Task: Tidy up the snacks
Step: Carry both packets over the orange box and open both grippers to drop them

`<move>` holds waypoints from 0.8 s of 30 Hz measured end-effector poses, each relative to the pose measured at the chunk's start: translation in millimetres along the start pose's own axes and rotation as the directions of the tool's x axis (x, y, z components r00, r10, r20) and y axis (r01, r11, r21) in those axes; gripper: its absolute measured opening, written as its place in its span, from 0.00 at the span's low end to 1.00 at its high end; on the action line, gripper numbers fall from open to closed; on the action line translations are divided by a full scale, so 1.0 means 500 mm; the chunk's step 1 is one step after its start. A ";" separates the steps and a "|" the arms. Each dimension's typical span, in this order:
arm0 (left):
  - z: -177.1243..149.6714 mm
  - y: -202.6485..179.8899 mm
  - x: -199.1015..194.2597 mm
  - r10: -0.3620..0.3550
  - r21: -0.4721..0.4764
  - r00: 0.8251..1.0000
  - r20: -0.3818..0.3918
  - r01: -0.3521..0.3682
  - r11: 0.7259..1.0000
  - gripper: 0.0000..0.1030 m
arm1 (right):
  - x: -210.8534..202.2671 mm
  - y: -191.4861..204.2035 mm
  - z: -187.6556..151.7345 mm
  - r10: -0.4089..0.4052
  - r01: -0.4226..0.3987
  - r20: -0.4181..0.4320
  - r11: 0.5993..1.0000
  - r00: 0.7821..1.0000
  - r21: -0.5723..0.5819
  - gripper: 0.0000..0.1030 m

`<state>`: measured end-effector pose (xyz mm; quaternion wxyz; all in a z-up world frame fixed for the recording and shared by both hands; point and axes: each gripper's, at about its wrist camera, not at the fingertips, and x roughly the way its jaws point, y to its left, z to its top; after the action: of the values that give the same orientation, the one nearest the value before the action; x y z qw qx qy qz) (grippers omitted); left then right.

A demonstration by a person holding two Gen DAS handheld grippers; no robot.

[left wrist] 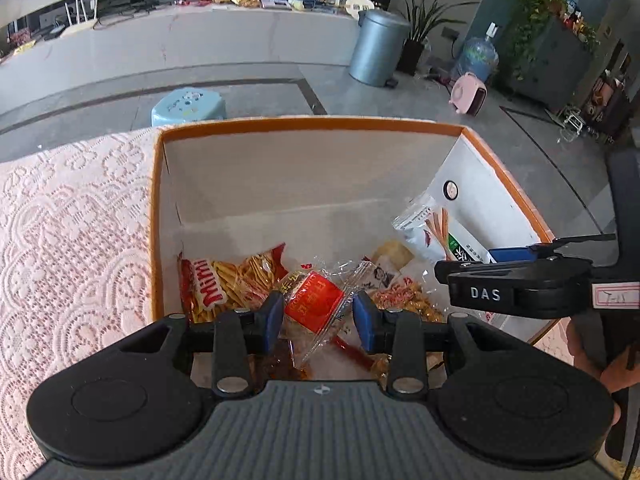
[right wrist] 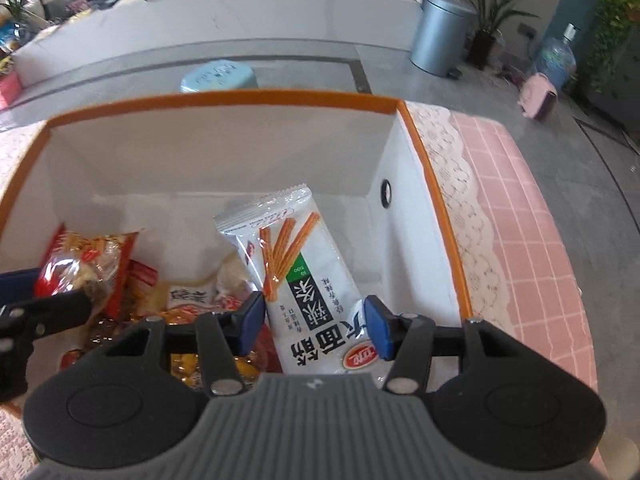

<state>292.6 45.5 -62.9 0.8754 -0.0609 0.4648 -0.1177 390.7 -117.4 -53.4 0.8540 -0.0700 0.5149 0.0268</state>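
Observation:
An orange-rimmed white box (left wrist: 312,124) (right wrist: 224,98) holds several snack packets. My left gripper (left wrist: 316,314) is over its near side, its blue pads on either side of a clear packet with a red label (left wrist: 314,306); the pads seem to touch its edges. A red Mimi chips bag (left wrist: 224,284) lies left of it. My right gripper (right wrist: 316,326) is over the box's right part, pads on either side of a white noodle-stick packet (right wrist: 304,276) with a small gap. The right gripper shows in the left wrist view (left wrist: 516,280).
The box stands on a pink lace tablecloth (left wrist: 72,240) (right wrist: 520,220). On the floor beyond are a blue stool (left wrist: 188,104), a grey bin (left wrist: 376,48), a water jug (left wrist: 476,56) and a pink heater (left wrist: 468,94). A long white counter (left wrist: 180,40) runs behind.

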 end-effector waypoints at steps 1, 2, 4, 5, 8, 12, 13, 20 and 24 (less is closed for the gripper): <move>-0.002 0.000 0.002 0.001 0.001 1.000 -0.007 -0.001 1.000 0.41 | 0.002 0.003 0.000 -0.009 0.009 -0.012 1.000 1.000 0.001 0.51; -0.005 -0.001 0.004 0.012 0.008 1.000 -0.013 -0.012 1.000 0.41 | 0.004 0.007 0.001 -0.019 0.019 -0.025 1.000 0.999 -0.001 0.51; 0.001 -0.011 0.013 0.044 0.032 0.999 -0.014 -0.043 0.999 0.41 | 0.011 0.011 0.004 -0.026 0.026 -0.045 1.000 0.999 -0.006 0.51; -0.003 -0.014 0.014 0.059 0.046 0.998 -0.011 -0.058 0.997 0.41 | 0.014 0.010 0.004 -0.028 0.028 -0.053 1.000 0.998 -0.005 0.51; -0.004 -0.019 0.017 0.058 0.052 0.998 -0.017 -0.057 0.997 0.42 | 0.013 0.012 0.006 -0.031 0.031 -0.071 1.000 0.997 -0.004 0.52; -0.003 -0.016 0.022 0.051 0.060 0.998 -0.032 -0.049 0.997 0.43 | 0.014 0.015 0.007 -0.039 0.038 -0.080 0.999 0.996 -0.014 0.52; -0.004 -0.016 0.024 0.057 0.064 0.998 -0.036 -0.054 0.996 0.43 | 0.014 0.016 0.007 -0.039 0.038 -0.082 0.999 0.996 -0.016 0.52; 0.004 -0.015 0.038 0.049 0.062 0.998 -0.039 -0.046 0.997 0.53 | 0.006 0.018 0.003 -0.039 0.037 -0.068 0.999 0.997 -0.023 0.54; 0.003 -0.017 0.034 0.040 0.066 0.999 -0.022 -0.039 0.997 0.65 | -0.010 0.025 0.002 -0.065 0.063 -0.031 0.997 0.997 -0.048 0.69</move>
<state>301.7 32.9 -73.6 0.8736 -0.0216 0.4720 -0.1161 387.7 -104.8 -49.7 0.8441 -0.1068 0.5254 0.0103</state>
